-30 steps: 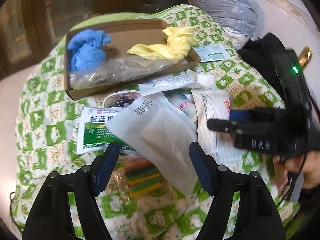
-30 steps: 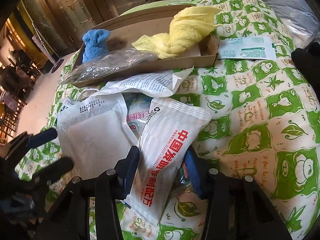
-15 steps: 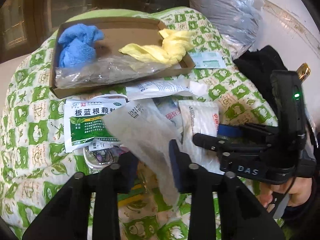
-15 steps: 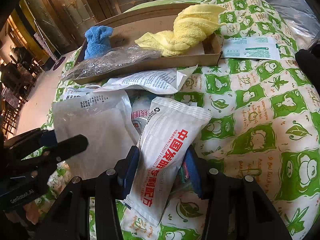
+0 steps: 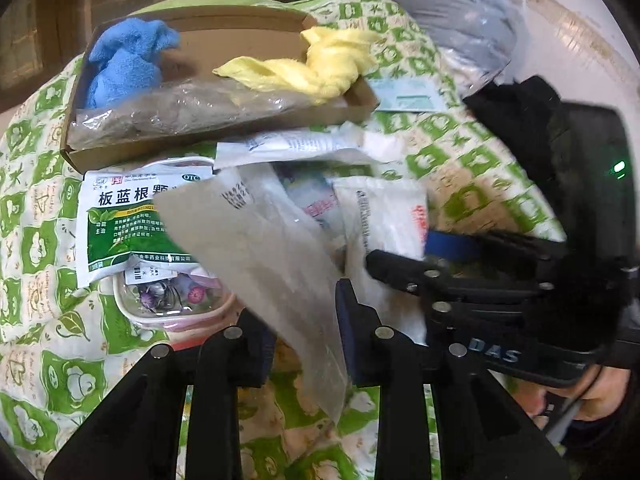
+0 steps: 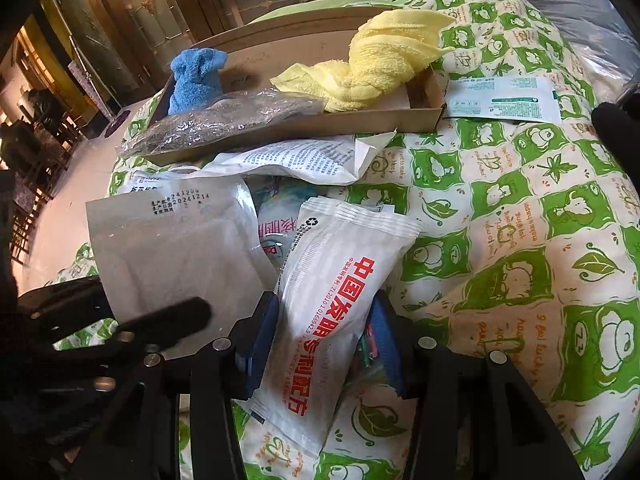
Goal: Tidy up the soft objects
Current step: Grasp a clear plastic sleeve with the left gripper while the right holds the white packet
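Left gripper [image 5: 306, 330] jaws clamped on translucent pouch [image 5: 256, 240], pouch raised off pile, tilted. Right gripper [image 6: 326, 334] jaws closed on white packet with red lettering [image 6: 332, 300], packet lying on heap. Green-and-white sachet [image 5: 128, 224] and clear zip case [image 5: 172, 300] seen just left of pouch. Cardboard tray [image 6: 304, 128] placed beyond heap on green-patterned quilt [image 6: 520, 240]; blue towel [image 6: 196, 80], yellow towel [image 6: 380, 56], plastic bag [image 6: 224, 120] held inside tray.
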The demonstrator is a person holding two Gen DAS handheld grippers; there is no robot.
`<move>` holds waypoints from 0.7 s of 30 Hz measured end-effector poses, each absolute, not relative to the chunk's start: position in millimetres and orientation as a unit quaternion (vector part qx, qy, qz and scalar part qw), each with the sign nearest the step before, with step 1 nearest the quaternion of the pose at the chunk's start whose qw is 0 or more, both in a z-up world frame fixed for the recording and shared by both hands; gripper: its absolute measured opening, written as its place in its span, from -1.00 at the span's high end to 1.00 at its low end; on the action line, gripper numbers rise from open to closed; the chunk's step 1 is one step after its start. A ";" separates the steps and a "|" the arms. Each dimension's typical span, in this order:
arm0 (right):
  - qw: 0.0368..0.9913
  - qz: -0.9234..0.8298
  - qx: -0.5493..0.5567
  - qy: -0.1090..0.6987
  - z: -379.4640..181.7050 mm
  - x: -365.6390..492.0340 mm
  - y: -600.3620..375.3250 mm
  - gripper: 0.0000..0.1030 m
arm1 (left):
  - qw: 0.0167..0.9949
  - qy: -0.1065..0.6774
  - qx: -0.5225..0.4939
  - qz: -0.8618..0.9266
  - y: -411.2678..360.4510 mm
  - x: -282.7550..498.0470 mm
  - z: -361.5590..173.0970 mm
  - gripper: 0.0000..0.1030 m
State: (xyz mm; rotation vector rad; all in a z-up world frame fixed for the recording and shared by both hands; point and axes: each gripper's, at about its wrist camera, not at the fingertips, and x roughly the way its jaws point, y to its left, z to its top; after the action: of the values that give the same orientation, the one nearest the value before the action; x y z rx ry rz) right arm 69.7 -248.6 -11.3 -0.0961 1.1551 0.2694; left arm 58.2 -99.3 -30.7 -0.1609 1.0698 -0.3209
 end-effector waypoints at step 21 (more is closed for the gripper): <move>0.851 0.137 -0.046 0.505 26.0 52.8 -255.5 0.18 | 0.896 0.415 -0.068 -0.141 -74.5 22.7 36.8 0.84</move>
State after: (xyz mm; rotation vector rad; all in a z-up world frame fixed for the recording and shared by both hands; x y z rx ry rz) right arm 52.8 -255.5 26.0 -0.0965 1.0634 0.2894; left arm 22.7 -74.5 36.8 -0.1400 0.8608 -0.2914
